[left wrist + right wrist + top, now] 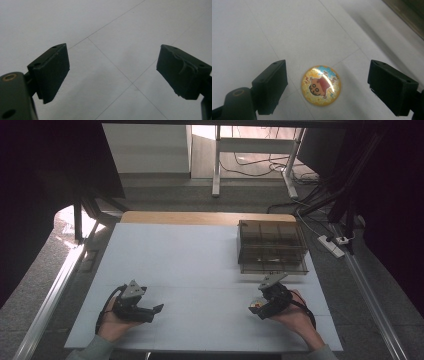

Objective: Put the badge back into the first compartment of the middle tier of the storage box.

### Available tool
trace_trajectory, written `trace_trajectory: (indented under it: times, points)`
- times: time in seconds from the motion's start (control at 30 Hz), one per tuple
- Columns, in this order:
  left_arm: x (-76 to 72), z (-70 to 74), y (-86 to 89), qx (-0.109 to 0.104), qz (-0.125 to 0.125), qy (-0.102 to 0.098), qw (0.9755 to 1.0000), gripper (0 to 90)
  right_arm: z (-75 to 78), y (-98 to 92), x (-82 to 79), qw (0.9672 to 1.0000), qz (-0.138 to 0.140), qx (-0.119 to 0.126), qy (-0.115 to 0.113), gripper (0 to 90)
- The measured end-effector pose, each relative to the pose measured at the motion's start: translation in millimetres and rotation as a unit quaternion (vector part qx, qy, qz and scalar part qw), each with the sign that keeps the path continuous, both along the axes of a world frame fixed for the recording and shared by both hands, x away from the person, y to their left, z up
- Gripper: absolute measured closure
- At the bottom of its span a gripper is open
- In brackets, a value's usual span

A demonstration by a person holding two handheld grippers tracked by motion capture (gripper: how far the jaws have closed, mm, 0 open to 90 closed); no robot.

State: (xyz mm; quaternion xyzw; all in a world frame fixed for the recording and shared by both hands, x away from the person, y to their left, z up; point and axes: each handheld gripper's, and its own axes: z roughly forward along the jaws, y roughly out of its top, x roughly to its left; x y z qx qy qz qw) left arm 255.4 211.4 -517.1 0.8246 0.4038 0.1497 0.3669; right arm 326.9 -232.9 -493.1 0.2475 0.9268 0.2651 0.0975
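Observation:
A round, glittery yellow badge with a cartoon figure lies flat on the white table, between the wide-apart jaws of my right gripper; neither jaw touches it. From above, the badge peeks out at the left of the right gripper, near the table's front right. My left gripper rests at the front left, held low over the table. Its jaws stand open with bare tabletop between them.
A smoky transparent plastic organizer box with compartments stands at the back right of the white table, just beyond the right gripper. Its edge crosses the top right corner of the right gripper view. Cables and a power strip lie on the floor beyond.

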Motion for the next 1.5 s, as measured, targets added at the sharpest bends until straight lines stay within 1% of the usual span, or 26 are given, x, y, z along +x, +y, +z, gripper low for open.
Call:
trace_trajectory:
  times: [0.1,0.23,0.33,0.57,0.63,0.73,0.8,0.93,1.07,1.1,1.17,1.23,1.33,1.5]
  points:
    - [-0.2,0.0,0.7,-0.001,0.002,0.0,1.0,11.7,-3.6,3.6,1.0,0.9999,0.005,-0.015,0.005,17.5]
    - [-0.1,-0.1,1.0,0.0,0.002,0.0,1.0,11.7,-7.1,5.8,2.2,0.9995,0.007,-0.024,0.016,19.7]
    - [-0.1,-0.3,0.9,0.001,0.002,0.001,1.0,11.7,-8.5,5.3,2.8,0.9993,0.006,-0.029,0.022,21.4]
    - [0.2,-0.8,1.0,0.002,0.002,0.002,1.0,11.7,-9.7,5.5,3.0,0.9991,0.007,-0.035,0.024,25.0]
    - [0.1,-0.8,1.0,0.002,0.002,0.002,1.0,11.7,-10.8,5.8,3.1,0.9987,0.004,-0.042,0.027,27.6]
    - [-0.4,-0.5,0.4,0.003,0.0,0.001,1.0,11.8,-11.9,5.8,3.4,0.9984,0.005,-0.047,0.031,28.9]
    - [-0.5,-0.4,0.1,0.003,0.0,0.0,1.0,11.8,-12.0,5.9,3.6,0.9984,0.007,-0.043,0.035,32.8]
    - [-0.3,-0.7,0.1,0.005,-0.001,0.001,1.0,11.8,-11.4,7.0,3.8,0.9981,0.006,-0.048,0.039,35.7]
    - [-0.5,-0.7,0.1,0.005,-0.001,0.002,1.0,11.8,-10.1,9.9,5.4,0.9972,0.004,-0.061,0.043,38.3]
    - [-0.5,-0.7,0.1,0.005,-0.001,0.002,1.0,11.7,-10.1,9.9,5.4,0.9972,0.004,-0.061,0.043,38.3]
    - [-0.4,-1.1,-0.2,0.006,-0.001,0.002,1.0,11.8,-9.1,11.2,6.2,0.9967,0.002,-0.068,0.045,43.3]
    - [-0.6,-1.4,-0.3,0.007,-0.002,0.003,1.0,11.7,-8.4,11.9,6.0,0.9965,0.004,-0.07,0.045,47.3]
    - [-1.0,-1.3,-0.2,0.007,-0.002,0.003,1.0,11.7,-8.3,12.3,5.6,0.9965,0.003,-0.071,0.044,47.6]
    - [-1.7,-0.8,0.6,0.006,-0.003,0.002,1.0,11.8,-8.3,10.9,5.3,0.997,0.003,-0.063,0.044,47.8]
